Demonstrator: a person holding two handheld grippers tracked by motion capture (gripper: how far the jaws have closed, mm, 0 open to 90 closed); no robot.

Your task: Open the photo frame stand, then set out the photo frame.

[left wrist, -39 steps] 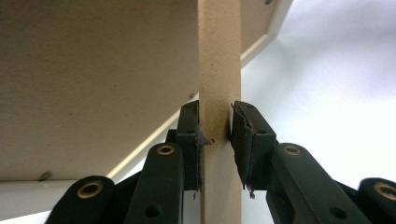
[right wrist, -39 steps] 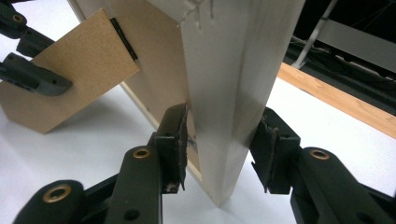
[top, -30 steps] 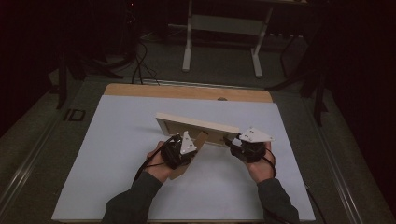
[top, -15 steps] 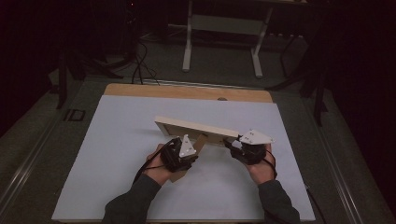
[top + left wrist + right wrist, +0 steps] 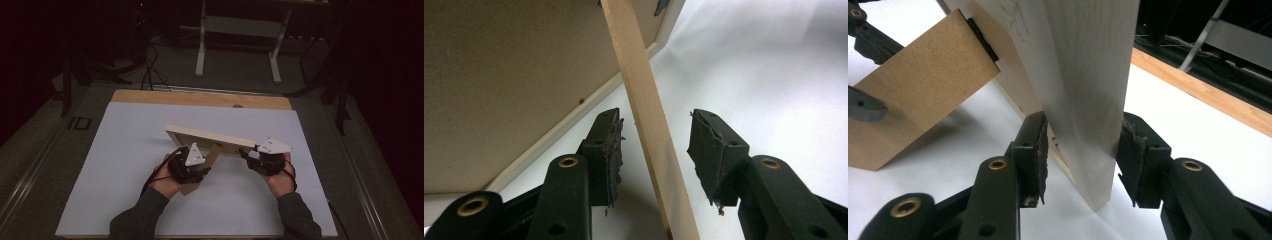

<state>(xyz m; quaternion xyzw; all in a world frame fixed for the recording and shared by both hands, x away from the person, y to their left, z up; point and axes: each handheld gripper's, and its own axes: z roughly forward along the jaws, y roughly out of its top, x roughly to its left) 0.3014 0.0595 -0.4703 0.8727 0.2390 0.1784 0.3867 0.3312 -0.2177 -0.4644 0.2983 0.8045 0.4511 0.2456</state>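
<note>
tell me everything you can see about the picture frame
The picture frame is pale wood with a brown fibreboard back and a brown easel stand hinged out behind it. It stands tilted on the white mat, its back toward the person. The right gripper clamps its right end. The left gripper has just been opening; its pads stand clear on either side of the stand.

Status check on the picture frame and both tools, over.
Left tool just opened, stand strip loose between its pads. Right tool clamped on picture frame edge, frame propped on white table. Nothing in the way.
</note>
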